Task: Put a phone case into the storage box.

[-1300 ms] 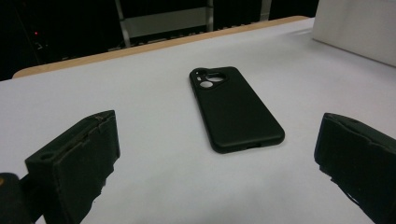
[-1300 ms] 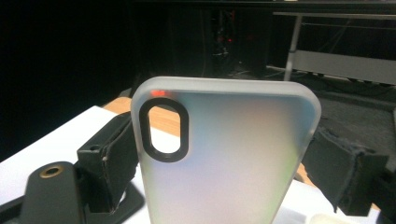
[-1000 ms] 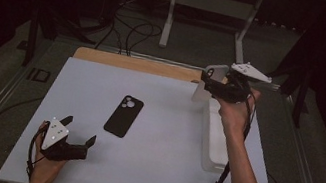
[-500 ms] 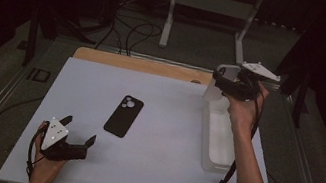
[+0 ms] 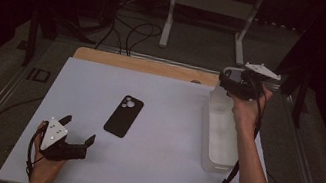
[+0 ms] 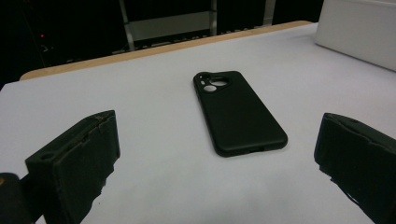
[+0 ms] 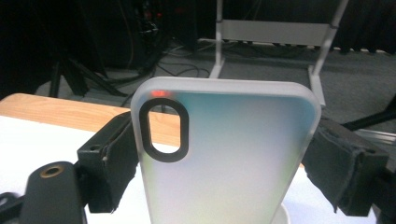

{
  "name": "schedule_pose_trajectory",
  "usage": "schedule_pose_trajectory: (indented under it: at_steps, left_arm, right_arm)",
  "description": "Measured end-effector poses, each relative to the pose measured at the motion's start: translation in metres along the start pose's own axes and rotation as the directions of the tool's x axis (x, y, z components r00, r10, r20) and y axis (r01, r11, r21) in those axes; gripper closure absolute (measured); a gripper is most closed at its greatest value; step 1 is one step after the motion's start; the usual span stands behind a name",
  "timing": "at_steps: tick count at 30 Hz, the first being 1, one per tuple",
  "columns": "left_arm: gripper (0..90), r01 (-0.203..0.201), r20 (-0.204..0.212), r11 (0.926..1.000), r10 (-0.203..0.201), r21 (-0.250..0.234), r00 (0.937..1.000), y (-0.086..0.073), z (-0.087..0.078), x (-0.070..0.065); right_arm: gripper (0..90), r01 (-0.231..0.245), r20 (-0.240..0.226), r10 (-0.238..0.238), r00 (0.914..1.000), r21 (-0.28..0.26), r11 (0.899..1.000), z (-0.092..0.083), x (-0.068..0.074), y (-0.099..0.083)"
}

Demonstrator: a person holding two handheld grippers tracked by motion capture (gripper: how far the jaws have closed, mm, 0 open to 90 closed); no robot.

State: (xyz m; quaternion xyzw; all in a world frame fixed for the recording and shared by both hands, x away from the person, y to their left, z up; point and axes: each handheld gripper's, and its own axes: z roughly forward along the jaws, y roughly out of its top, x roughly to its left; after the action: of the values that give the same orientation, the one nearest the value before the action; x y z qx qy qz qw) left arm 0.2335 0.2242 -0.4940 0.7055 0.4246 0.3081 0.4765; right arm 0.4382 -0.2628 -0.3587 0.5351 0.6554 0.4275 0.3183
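Observation:
A black phone (image 5: 123,115) lies back-up in the middle of the white table; it is also in the left gripper view (image 6: 236,112). My left gripper (image 5: 78,128) rests near the front left corner, open, its jaws (image 6: 218,135) spread wide just short of the phone and touching nothing. My right gripper (image 5: 227,81) is raised at the far right, shut on a frosted translucent phone case (image 5: 217,92). The case (image 7: 224,158) stands upright between the pads, camera cutout at its upper left, above the far end of a white bin (image 5: 219,144).
The long white bin runs along the table's right edge, and its wall (image 6: 359,30) is off to the right of the phone. A wooden strip (image 5: 145,65) borders the far edge. Cables and a metal stand (image 5: 211,8) lie on the floor beyond.
My right gripper has drifted a little to the right and away with the case in it. The left gripper and the phone have not moved.

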Motion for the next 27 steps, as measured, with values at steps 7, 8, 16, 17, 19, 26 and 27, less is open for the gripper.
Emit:
schedule_pose_trajectory:
  at_steps: [7,8,16,17,19,26,27]
  left_arm:
    - [0.5,0.001,-0.007,1.0000,-0.001,-0.007,1.0000,0.000,-0.001,0.000]
    - [0.5,0.001,-0.007,1.0000,-0.001,-0.007,1.0000,0.001,-0.001,0.000]
    - [0.6,0.001,-0.009,0.9999,-0.001,-0.011,1.0000,0.001,-0.001,0.000]
    - [0.6,0.000,-0.009,0.9999,0.000,-0.011,1.0000,0.001,-0.001,0.000]
    - [0.6,0.001,-0.009,0.9999,-0.002,-0.014,1.0000,0.001,-0.002,0.000]
    - [0.6,0.001,-0.012,0.9999,-0.001,-0.016,0.9999,0.001,-0.002,0.000]
    - [0.6,0.001,-0.012,0.9999,-0.001,-0.016,0.9999,0.001,-0.002,0.000]
  right_arm:
    - [16.5,-0.026,0.028,0.025,0.9993,0.024,0.999,0.006,-0.009,-0.004]
    - [16.4,-0.028,0.032,0.028,0.9991,0.024,0.999,0.007,-0.009,-0.005]
    - [16.4,-0.043,0.053,0.040,0.9978,0.055,0.998,0.018,-0.011,-0.014]
    - [16.4,-0.045,0.055,0.042,0.9976,0.060,0.997,0.019,-0.010,-0.016]
    - [16.4,-0.049,0.058,0.045,0.9973,0.069,0.996,0.022,-0.010,-0.019]
    - [16.4,-0.037,0.081,0.028,0.9963,0.111,0.993,0.033,-0.009,-0.032]
    - [16.4,-0.037,0.081,0.028,0.9963,0.111,0.993,0.033,-0.009,-0.032]
